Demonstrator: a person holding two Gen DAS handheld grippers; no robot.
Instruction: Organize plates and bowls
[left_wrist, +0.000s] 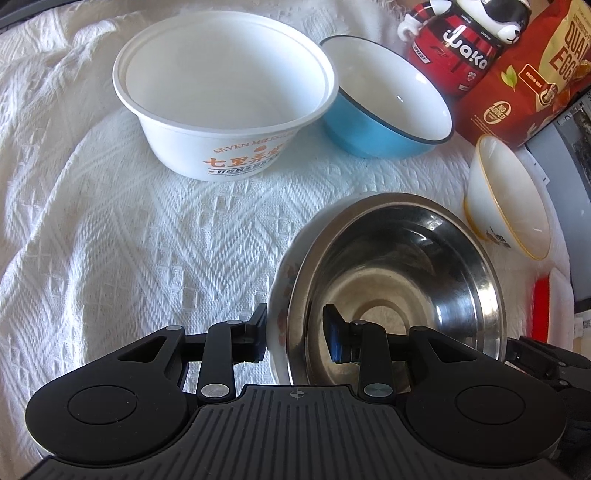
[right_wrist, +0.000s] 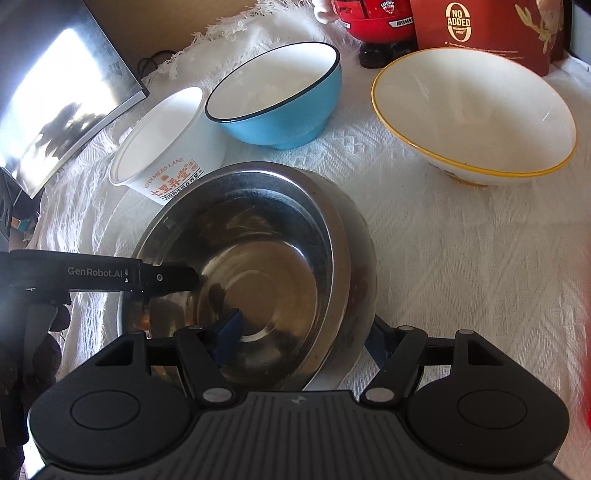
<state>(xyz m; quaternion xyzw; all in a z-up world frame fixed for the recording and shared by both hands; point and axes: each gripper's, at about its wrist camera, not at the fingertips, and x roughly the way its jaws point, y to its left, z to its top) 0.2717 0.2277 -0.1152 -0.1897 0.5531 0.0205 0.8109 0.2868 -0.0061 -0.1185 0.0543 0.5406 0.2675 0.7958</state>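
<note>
With the steel bowl (left_wrist: 399, 280) nested in a floral-rimmed bowl (left_wrist: 277, 295) at lower centre, both sides should rise evenly so the stack stays level. The left gripper (left_wrist: 295, 332) straddles the near rims, the right gripper (right_wrist: 303, 339) the stack's right wall. Both sets of jaws stand part-open; whether any pad presses cannot be told.

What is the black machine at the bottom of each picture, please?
Those are two hand-held grippers. Each carries a camera that looks along its two fingers. One picture is from the left gripper, the other from the right gripper. On a white cloth stand a tub, a blue bowl and a yellow-rimmed bowl. Nearest, a steel bowl sits inside a flowered bowl. The grippers straddle the nested rims from opposite sides. Whether they squeeze is unclear.
</note>
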